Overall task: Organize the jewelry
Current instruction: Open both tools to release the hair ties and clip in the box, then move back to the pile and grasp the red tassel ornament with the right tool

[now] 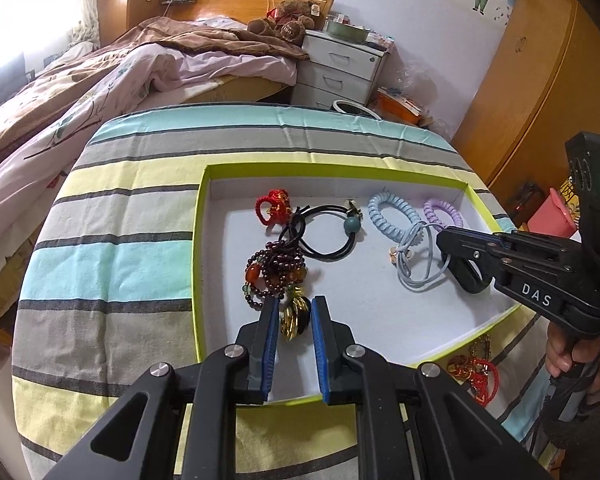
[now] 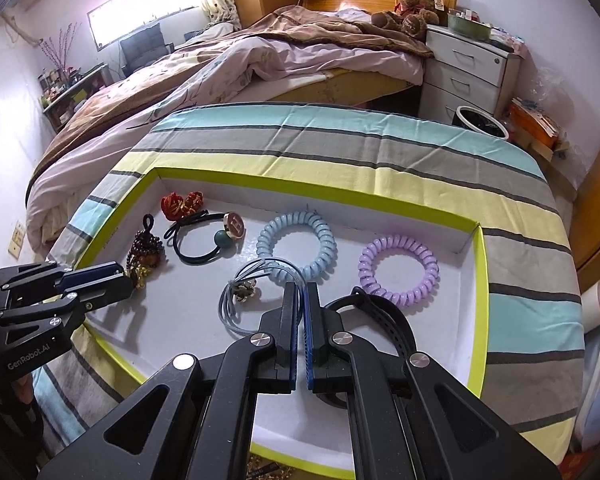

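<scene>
Bedroom; unmade bed with pink and brown bedding (image 2: 228, 64) behind, white drawer unit (image 2: 464, 68) to its right. Worktop covered by a striped cloth in teal, grey and yellow (image 1: 112, 264). On it, a shallow white cardboard tray with lime-green rim (image 2: 476, 320), toward the near right part of the worktop.

Tray contents, far left corner toward right: red knotted charm (image 1: 272, 204); black elastic hair tie with a teal bead (image 1: 324, 236); pale blue spiral coil hair tie (image 2: 296, 244); lilac spiral coil hair tie (image 2: 400, 276) near the far right corner. Dark red beaded bracelet (image 1: 276, 268) by the left wall, with a gold-coloured metal ornament (image 1: 294, 316) at its near end.

Left gripper (image 1: 295, 308): released, pads parted on either side of the gold ornament, not pressing it.

Right gripper (image 2: 300, 300): clenched on the thin grey-blue elastic hair band (image 2: 240, 300), strands caught between nearly closed pads; the band's small charm end lies on the tray floor. Black strap (image 2: 384, 316) lies beneath this gripper.

Outside the tray, by its near right corner: red and gold tassel charm (image 1: 476, 372) on the cloth.
</scene>
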Action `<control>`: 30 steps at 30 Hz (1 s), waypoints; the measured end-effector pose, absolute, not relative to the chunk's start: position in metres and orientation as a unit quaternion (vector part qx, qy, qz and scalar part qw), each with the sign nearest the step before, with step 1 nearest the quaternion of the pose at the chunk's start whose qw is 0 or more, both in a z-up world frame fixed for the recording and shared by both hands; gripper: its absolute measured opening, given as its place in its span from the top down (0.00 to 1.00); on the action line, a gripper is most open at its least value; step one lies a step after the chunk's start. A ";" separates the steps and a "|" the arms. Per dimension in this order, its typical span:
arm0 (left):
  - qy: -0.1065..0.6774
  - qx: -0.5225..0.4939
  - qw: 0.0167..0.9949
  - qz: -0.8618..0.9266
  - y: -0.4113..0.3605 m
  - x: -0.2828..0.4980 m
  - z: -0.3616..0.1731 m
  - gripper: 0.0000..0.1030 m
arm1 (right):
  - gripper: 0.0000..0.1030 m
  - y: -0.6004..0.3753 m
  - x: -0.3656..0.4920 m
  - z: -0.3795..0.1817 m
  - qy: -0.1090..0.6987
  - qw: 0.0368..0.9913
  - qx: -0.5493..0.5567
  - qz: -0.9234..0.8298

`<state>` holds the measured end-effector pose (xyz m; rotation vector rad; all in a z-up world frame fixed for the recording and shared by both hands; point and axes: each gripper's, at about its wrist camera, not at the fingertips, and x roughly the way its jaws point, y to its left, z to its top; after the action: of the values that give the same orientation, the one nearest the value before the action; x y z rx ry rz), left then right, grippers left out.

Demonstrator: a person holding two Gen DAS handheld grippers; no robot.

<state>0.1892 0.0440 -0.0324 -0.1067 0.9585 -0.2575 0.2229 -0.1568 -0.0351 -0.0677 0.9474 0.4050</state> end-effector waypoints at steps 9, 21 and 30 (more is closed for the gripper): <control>0.458 -0.049 0.879 -0.126 0.043 0.189 -0.031 0.77 | 0.91 -0.155 0.223 -0.034 0.448 0.872 -0.032 0.193; 0.445 -0.046 0.885 -0.131 0.038 0.181 -0.020 0.61 | 0.82 -0.156 0.217 -0.028 0.439 0.877 -0.027 0.192; 0.435 -0.039 0.891 -0.127 0.032 0.167 -0.007 0.60 | 0.70 -0.161 0.208 -0.022 0.429 0.883 -0.018 0.190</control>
<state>0.1673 0.0322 -0.0071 -0.0799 0.9026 -0.2638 0.2076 -0.1613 -0.0219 -0.0367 0.8937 0.3952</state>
